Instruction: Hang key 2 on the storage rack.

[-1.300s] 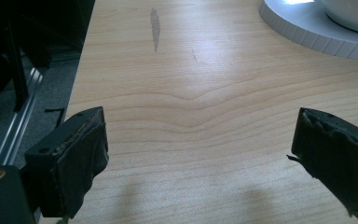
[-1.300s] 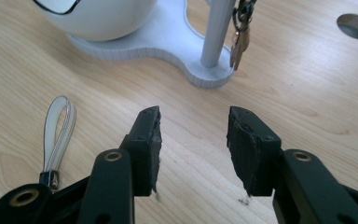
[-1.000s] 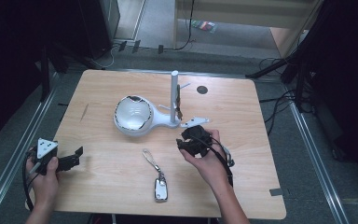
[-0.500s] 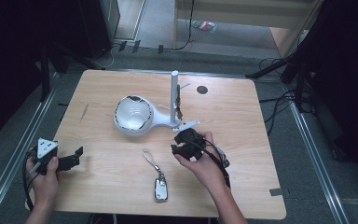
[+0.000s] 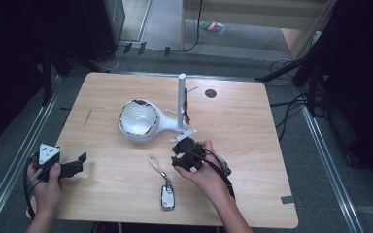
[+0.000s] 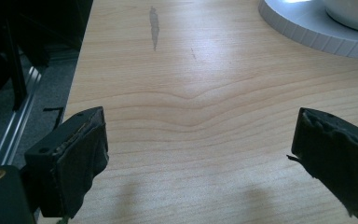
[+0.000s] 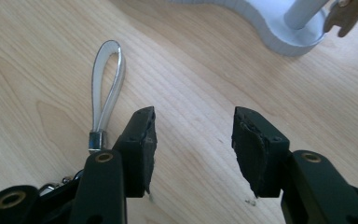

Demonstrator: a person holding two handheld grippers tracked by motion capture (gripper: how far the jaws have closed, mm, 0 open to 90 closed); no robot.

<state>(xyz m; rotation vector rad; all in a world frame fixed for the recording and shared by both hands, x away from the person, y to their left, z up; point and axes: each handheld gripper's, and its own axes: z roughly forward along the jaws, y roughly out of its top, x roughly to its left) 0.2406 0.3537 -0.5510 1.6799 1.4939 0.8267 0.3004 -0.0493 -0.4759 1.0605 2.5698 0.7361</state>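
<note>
Sliding leftward from beside the white stand, the right gripper is nearing the car key with jaws half-open and empty; its limp strap loop is offering the easiest, lightest hold.

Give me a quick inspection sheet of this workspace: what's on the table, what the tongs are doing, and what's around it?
Surface: wooden table, a dark streak near its left edge.
Job's things: key fob with a strap loop, lying flat near the front edge.
Clutter: white stand with a bowl and an upright post, keys hanging on it.
Tongs: right tongs open, bare wood between them, beside the loop; left tongs open wide over bare wood.
Cables: one trails from each hand; more on the floor at right.
Surroundings: dark floor, metal rails along both sides.
</note>
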